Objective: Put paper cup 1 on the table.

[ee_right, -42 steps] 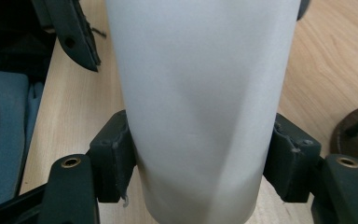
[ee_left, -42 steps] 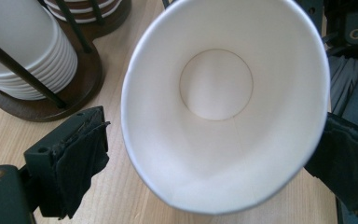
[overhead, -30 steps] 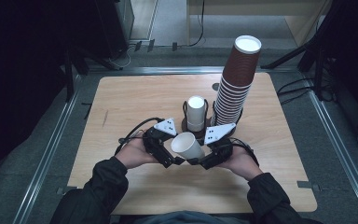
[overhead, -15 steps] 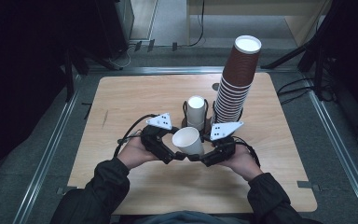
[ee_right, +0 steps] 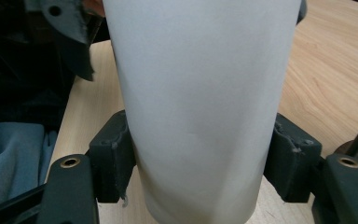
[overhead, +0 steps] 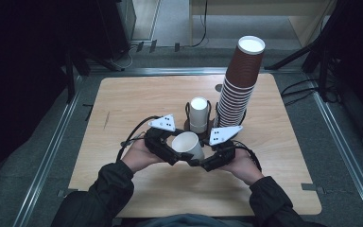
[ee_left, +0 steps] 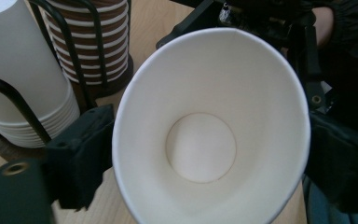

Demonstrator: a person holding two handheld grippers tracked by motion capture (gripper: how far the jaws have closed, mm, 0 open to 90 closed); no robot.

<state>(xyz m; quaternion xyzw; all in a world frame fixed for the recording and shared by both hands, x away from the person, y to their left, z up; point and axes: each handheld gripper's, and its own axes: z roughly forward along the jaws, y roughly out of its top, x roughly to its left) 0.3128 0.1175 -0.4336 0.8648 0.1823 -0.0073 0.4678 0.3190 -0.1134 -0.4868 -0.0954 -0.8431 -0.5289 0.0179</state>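
A single white paper cup point(overhead: 187, 144) is held above the table's near middle, tilted, with its open mouth up and toward the left hand. My left gripper point(overhead: 174, 152) is shut on it near the rim; in the left gripper view I look into the cup point(ee_left: 205, 135), which sits between the jaws of my left gripper point(ee_left: 209, 158). My right gripper point(overhead: 204, 161) is shut on the cup's lower wall point(ee_right: 200, 107); its pads point(ee_right: 114, 161) press both sides. Each gripper is held by a hand.
A tall stack of brown cups point(overhead: 238, 90) stands just behind the right hand. A shorter stack of white cups point(overhead: 199, 113) sits in a black wire holder beside it. The wooden table point(overhead: 123, 104) lies bare at the left; metal rails edge it.
Both grippers, with the cup, moved slightly away from the person, toward the cup stacks, then held nearly still. The cup's mouth has tipped a little more upward.
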